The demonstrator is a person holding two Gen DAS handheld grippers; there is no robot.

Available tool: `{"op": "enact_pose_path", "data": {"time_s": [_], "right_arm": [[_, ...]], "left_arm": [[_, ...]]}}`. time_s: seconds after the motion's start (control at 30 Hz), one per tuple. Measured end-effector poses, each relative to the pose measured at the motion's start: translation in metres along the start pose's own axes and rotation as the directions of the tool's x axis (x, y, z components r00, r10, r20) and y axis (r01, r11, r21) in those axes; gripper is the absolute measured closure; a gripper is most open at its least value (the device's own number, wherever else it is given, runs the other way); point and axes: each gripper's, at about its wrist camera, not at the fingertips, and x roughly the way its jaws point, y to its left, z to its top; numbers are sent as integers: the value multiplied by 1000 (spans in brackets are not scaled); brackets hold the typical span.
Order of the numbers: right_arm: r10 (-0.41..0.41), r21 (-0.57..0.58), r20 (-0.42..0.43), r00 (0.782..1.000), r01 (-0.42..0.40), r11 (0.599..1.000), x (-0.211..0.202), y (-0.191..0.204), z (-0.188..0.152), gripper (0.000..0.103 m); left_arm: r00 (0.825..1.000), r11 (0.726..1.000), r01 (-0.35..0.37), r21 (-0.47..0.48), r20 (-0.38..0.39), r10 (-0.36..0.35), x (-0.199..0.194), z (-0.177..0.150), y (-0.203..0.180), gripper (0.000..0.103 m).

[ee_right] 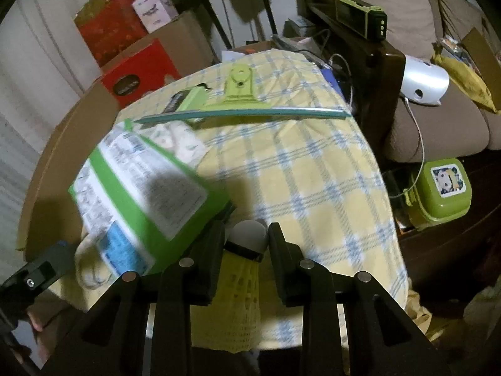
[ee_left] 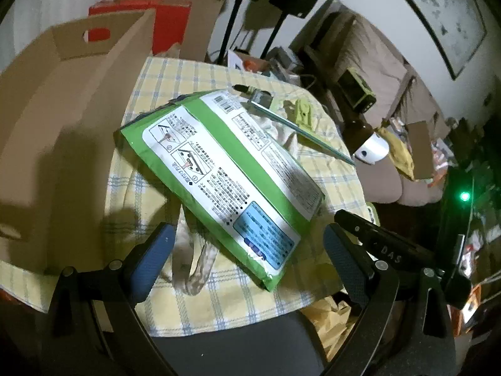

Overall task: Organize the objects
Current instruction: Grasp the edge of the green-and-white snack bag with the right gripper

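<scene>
A soft, glossy green-and-white plastic package (ee_left: 225, 169) lies printed side up on a yellow-and-blue checked cloth (ee_left: 328, 169) that covers the table. The pack is a flat rectangle, slightly puffed, with its long axis running diagonally in the left wrist view, from the far left down to the near right. One near corner overhangs a crumpled clear plastic bag (ee_left: 200, 269).

Beyond the package rests a thin teal strip (ee_right: 244, 113), long and slightly curved, lying crosswise in the right wrist view. It is gripped by a lime-green plastic clip (ee_right: 239, 89), whose handle points away from the camera. A tall open cardboard box (ee_left: 62, 119), matte brown with a cut-out handle, stands on the left side of the table, just beside the package.

The left gripper (ee_left: 247, 247) hovers low over the near end of the package, tilted downward. Its jaws are spread wide, with textured blue pads (ee_left: 156, 260), and nothing is between them.

The right gripper (ee_right: 245, 241) sits near the table's front edge and points across the cloth. Its black fingers are clenched on a shuttlecock (ee_right: 242, 266) with a rounded white cork and a yellow mesh skirt. The cork points forward, away from the camera, and the skirt flares back toward the gripper body. The shuttlecock is held just beside the package's near right corner.
</scene>
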Motion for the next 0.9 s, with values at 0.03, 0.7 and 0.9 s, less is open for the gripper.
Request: {"op": "enact_pose_path", "data": {"time_s": [0.03, 0.7, 0.9], "right_arm": [[-3, 1, 1, 1000, 3, 1000, 1, -1, 3, 70], [303, -244, -68, 950, -311, 919, 52, 59, 76, 57], [331, -300, -162, 930, -366, 881, 66, 64, 78, 57]], "left_arm": [[1000, 1000, -5, -6, -3, 5, 2, 1, 1, 8], [998, 993, -65, -99, -2, 65, 40, 1, 19, 22], [998, 993, -67, -93, -23, 65, 49, 0, 19, 32]]}}
